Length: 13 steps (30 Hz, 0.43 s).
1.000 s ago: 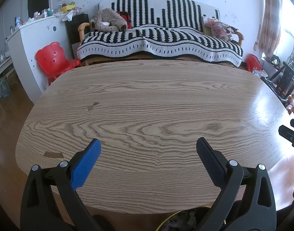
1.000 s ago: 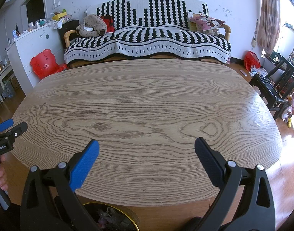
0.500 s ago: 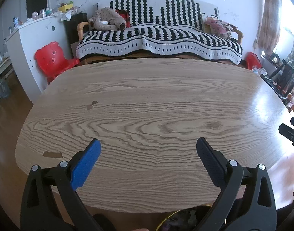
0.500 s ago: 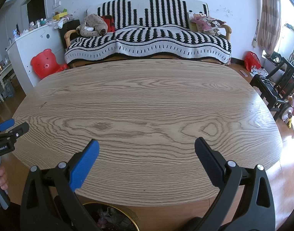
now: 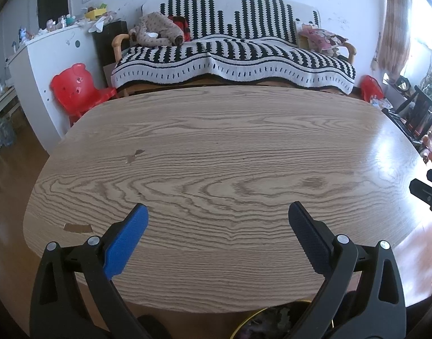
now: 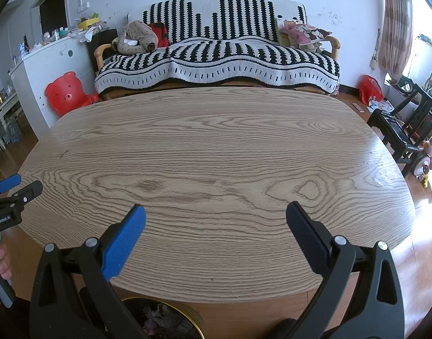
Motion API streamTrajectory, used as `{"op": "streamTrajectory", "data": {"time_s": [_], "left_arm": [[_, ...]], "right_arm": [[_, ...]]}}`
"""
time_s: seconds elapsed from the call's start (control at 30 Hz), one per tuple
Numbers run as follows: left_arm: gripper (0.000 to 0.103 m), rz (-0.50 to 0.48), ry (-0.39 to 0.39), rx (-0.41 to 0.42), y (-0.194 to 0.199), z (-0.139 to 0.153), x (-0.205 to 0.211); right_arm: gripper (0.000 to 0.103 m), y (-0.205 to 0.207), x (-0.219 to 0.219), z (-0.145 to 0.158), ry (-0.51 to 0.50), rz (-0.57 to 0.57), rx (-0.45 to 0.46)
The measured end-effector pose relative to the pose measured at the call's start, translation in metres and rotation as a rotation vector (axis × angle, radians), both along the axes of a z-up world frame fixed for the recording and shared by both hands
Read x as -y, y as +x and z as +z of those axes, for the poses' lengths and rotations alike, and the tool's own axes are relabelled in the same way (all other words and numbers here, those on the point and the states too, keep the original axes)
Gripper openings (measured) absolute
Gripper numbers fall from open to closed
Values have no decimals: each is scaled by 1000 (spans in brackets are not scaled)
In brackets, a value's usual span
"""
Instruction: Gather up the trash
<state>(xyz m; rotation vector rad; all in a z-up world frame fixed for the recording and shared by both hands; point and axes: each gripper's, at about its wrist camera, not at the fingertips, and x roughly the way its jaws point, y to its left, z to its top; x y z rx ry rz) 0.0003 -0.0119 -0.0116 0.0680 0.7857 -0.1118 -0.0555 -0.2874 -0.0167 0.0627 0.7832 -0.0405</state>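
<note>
Well, the trash that can be seen sits in a round bin with a yellow rim (image 6: 187, 315), low down and close in, under the near edge of the tabletop (image 6: 216, 155). In the right wrist view the bin is below and just behind the right tongs (image 6: 216, 217), more toward their blue side. In the left wrist view the same bin (image 5: 252, 320) peeks out below the left tongs (image 5: 218, 219), more toward their dark side. So the bin lies between the two tongs, and I think both are about as near to it.

The stuff inside looks crumpled and mixed, but it is too dim to name any piece.

There are no loose bits of trash on the tabletop. A flat brown patch (image 5: 78, 227) lies just past the blue finger of the left tongs, off to its outer side, long from side to side. It may be a chip in the wood or a scrap; I cannot tell. If it is a scrap, the left tongs are nearer.

Both tongs are wide open and hold nothing. Their pads look ridged and rubbery.

The tabletop is smooth, shiny oval wood with wavy grain. Far ahead is a striped sofa (image 6: 216, 56).
</note>
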Motion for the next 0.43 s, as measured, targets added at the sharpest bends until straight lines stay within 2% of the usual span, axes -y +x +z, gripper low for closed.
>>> {"op": "streamTrajectory", "data": {"time_s": [0.43], "left_arm": [[96,19,-6,-22,3,-2,1]], "right_arm": [[96,0,0,0,0,1,0]]}}
